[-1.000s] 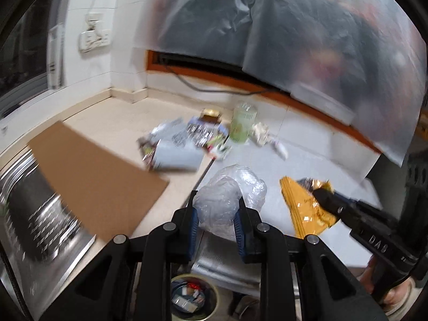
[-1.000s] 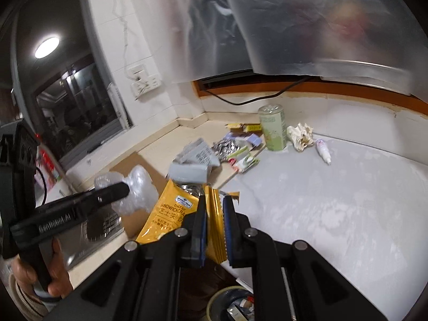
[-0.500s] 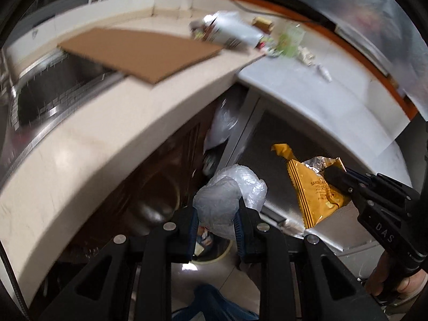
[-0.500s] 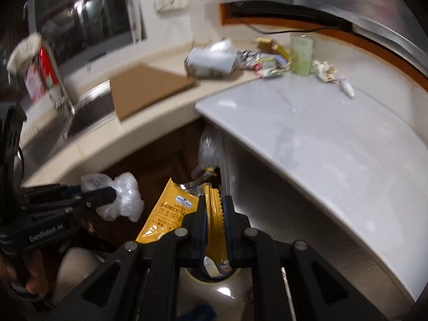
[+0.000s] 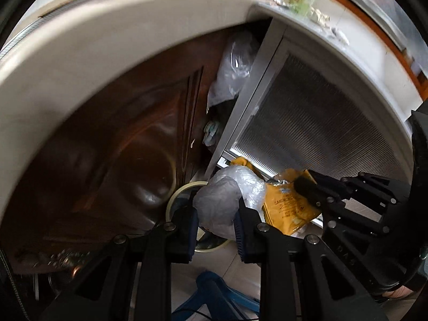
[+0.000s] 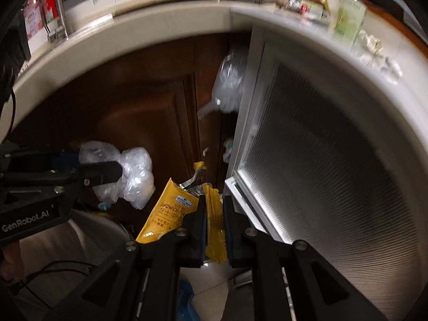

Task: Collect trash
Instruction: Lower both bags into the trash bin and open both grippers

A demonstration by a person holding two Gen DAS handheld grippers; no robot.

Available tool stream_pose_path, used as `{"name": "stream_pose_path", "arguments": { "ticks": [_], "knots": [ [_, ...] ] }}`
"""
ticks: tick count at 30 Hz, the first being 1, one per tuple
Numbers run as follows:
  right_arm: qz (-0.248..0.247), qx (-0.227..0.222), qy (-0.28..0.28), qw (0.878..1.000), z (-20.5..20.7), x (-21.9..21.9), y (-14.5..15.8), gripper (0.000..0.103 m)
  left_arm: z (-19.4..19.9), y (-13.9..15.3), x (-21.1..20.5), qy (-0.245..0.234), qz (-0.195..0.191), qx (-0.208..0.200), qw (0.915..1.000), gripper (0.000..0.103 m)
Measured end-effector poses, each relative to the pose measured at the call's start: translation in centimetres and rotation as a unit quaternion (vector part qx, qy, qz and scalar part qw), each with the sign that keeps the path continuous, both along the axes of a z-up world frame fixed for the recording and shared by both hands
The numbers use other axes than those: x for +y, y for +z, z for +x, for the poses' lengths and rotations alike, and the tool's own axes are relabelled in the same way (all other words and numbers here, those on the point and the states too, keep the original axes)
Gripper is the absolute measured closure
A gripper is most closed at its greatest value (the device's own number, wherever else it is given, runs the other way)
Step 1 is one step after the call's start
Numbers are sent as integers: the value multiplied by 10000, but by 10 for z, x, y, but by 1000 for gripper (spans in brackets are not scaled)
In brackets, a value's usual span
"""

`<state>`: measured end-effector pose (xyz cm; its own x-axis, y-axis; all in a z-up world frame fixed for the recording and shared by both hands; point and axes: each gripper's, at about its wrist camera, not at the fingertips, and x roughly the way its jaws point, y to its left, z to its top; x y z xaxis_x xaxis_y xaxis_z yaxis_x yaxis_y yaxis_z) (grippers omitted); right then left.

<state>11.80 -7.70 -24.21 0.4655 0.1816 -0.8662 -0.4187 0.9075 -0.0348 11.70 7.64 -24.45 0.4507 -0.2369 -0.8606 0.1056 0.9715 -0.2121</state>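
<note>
- Trash fills both my grippers: my left gripper (image 5: 216, 230) is clamped on a crumpled clear plastic bag (image 5: 227, 200), and my right gripper (image 6: 215, 227) pinches a yellow snack wrapper (image 6: 171, 214).
- Both pieces hang below the countertop (image 5: 107, 34), in front of the dark wooden cabinet door (image 5: 120, 147).
- In the left view, a round bin (image 5: 184, 187) with a pale rim sits just behind the bag, peeking out at 9 o'clock from it; the wrapper hangs at 3 o'clock.
- I judge the step to be dropping both pieces in. To do it well, I should bring each gripper over the bin's mouth before spreading my fingers, the bag first since it sits nearest the rim.
- The bag is light and puffy; it may cling to my pads (image 5: 192, 230), so a wide release low over the opening is safest.
- The wrapper is glossy yellow with dark print, torn open at the top showing silver lining, and creased between my fingers (image 6: 202, 222).
- More litter, including a pale green can (image 6: 347, 21), remains on the counter at 1 o'clock.
</note>
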Motion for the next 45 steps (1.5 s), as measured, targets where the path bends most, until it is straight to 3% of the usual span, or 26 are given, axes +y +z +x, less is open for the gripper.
{"name": "stream_pose_path", "arguments": {
  "ticks": [11,17,28,34,39,45],
  "knots": [
    [-136,423,-209,9988,22,-2,-56,92,25,-65,-10,-225,0,333,9992,82],
    [-87,721,-408,9965,40,-4,-84,92,42,-99,-10,-238,-191,639,9975,81],
    [53,1177,-513,9917,72,-5,-127,91,66,-135,-15,-260,-123,956,9950,80],
    [186,1412,-417,9889,82,-4,-142,86,71,-146,-18,-345,-37,1086,9935,66],
    [258,1550,-302,9871,78,-2,-150,80,71,-149,-23,-419,300,1042,9932,45],
    [545,1777,-318,9821,75,-6,-149,80,72,-146,-21,-414,464,1059,9924,37]
  ]
}}
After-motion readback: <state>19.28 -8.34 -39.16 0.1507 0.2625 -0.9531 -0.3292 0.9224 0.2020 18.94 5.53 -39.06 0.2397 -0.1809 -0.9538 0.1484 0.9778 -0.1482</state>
